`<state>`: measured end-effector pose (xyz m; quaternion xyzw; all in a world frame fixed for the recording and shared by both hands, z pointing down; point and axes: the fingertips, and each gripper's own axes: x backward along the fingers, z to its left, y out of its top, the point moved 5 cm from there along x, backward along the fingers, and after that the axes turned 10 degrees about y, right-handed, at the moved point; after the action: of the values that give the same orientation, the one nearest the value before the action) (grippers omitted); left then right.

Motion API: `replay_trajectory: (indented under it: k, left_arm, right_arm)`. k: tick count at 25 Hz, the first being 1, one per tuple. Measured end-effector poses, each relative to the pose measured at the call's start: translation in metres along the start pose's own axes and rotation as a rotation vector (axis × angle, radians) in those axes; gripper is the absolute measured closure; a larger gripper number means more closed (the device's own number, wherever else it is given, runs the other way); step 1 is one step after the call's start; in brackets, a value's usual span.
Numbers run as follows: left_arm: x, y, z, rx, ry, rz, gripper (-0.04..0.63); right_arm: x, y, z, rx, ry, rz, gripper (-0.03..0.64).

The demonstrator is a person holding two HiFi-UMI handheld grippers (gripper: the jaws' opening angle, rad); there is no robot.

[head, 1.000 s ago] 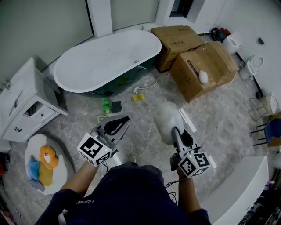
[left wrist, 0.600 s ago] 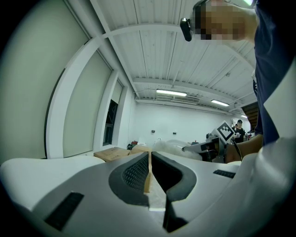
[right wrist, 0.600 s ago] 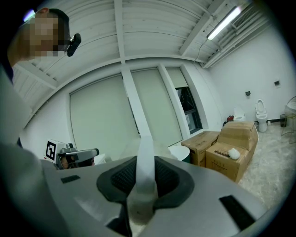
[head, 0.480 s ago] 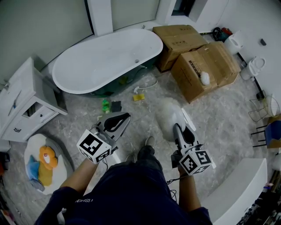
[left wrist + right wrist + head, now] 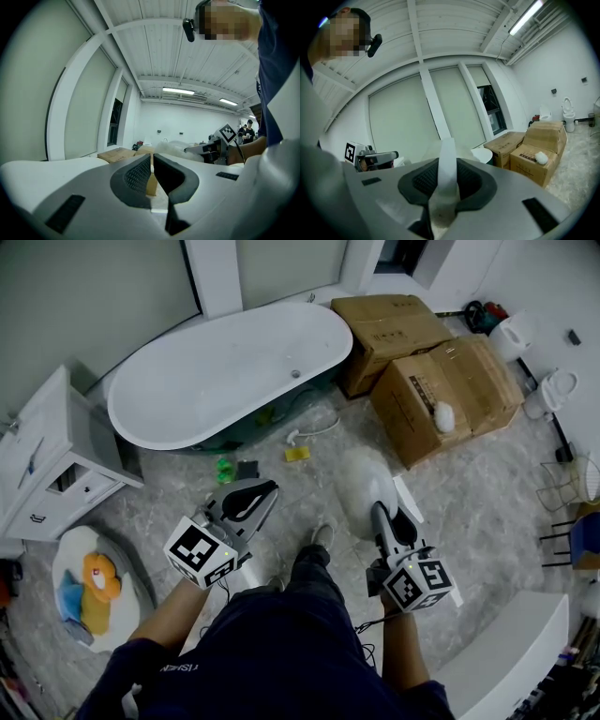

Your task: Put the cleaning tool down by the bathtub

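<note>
1. At the far left a white cabinet (image 5: 47, 460) stands against the wall. Below it, a round mat (image 5: 117, 620) carries soft toys (image 5: 101, 576), tucked clear of the walking path
2. The left tongs (image 5: 269, 489) are closed down to a thin slit with nothing in them, probably idle because this carry needs only one hand
3. The bathtub (image 5: 225, 371) lies ahead along the wall. A green bottle (image 5: 225, 468) and a yellow sponge (image 5: 297, 454) sit on the floor (image 5: 487, 493) just beside it, so that strip looks like the spot for cleaning gear
4. The right tongs (image 5: 380, 512) are clamped on the flat white handle of the cleaning tool (image 5: 361, 482), kept apart only by its thickness. Its fluffy head juts forward above the floor, well apart from the tub and not yet set down
5. The floor is grey and marbled. Two cardboard boxes (image 5: 450, 390) crowd the tub's right end, and a toilet (image 5: 553, 390) stands by the white wall beyond
</note>
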<state>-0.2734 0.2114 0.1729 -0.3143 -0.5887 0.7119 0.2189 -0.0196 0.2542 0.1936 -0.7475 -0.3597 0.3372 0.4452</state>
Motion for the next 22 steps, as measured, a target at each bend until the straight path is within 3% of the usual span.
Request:
replay_trajectory:
  k: [22]
  left_arm:
    - [-0.211, 0.027, 0.008, -0.004, 0.069, 0.061, 0.552]
  right_arm:
    - [-0.070, 0.073, -0.201, -0.036, 0.056, 0.043, 0.520]
